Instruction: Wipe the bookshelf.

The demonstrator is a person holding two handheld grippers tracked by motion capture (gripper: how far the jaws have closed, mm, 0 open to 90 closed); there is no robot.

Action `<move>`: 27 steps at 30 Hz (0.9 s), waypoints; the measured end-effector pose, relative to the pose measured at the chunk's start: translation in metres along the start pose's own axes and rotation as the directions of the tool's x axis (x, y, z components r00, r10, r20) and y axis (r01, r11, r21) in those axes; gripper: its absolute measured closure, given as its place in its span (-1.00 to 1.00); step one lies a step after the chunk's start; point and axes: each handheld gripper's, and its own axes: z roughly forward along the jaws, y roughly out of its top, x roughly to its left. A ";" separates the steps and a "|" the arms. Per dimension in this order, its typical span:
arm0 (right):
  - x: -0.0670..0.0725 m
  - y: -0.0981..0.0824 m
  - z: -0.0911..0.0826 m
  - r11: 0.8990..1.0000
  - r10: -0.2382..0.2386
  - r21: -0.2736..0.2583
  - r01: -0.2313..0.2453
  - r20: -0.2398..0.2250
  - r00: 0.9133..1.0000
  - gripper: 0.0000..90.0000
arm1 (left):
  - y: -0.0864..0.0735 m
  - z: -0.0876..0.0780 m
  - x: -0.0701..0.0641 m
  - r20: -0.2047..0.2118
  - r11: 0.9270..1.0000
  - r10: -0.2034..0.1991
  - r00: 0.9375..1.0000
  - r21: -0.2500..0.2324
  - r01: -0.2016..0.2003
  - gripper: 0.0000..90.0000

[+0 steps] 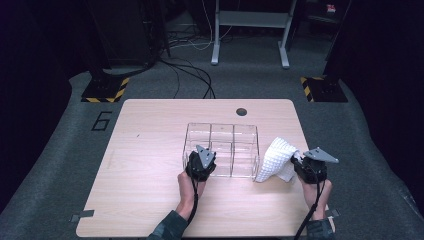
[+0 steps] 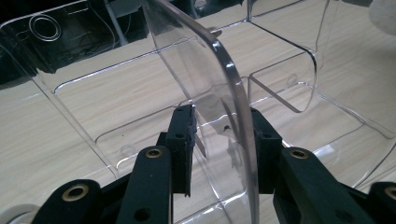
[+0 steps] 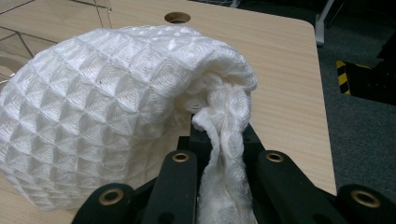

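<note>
A clear plastic organizer (image 1: 220, 125) with several compartments stands in the middle of the wooden table (image 1: 145, 150). My left gripper (image 1: 201, 157) is at its near left corner. In the left gripper view the curved corner wall (image 2: 201, 60) rises between the black jaws of that gripper (image 2: 220, 122), and both pads press against it. To the right of the organizer, a white waffle-weave cloth (image 1: 275, 160) is bunched and held up off the table. My right gripper (image 1: 296, 161) is shut on a fold of the cloth (image 3: 107, 102), which hangs down between its jaws (image 3: 222, 136).
A round cable hole (image 1: 241, 111) sits near the table's far edge. The right edge of the table lies close to my right hand. On the floor beyond are cables (image 1: 190, 75), two yellow-and-black striped stand bases (image 1: 105, 90) and a grey desk frame (image 1: 250, 30).
</note>
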 end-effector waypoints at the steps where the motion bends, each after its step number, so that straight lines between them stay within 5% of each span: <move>1: 0.000 0.000 0.000 1.000 0.000 -0.001 0.000 0.006 1.000 0.83 | 0.000 0.000 0.001 -0.006 1.000 -0.003 1.000 -0.003 0.003 0.54; 17: 0.004 0.001 0.005 1.000 -0.001 0.008 0.001 -0.016 1.000 0.83 | -0.002 -0.002 0.013 -0.016 0.999 -0.035 0.999 -0.001 0.035 0.73; 27: 0.005 0.001 0.008 1.000 -0.006 0.006 0.006 -0.031 1.000 0.84 | -0.003 -0.002 0.029 0.013 0.998 -0.069 0.998 0.011 0.069 0.86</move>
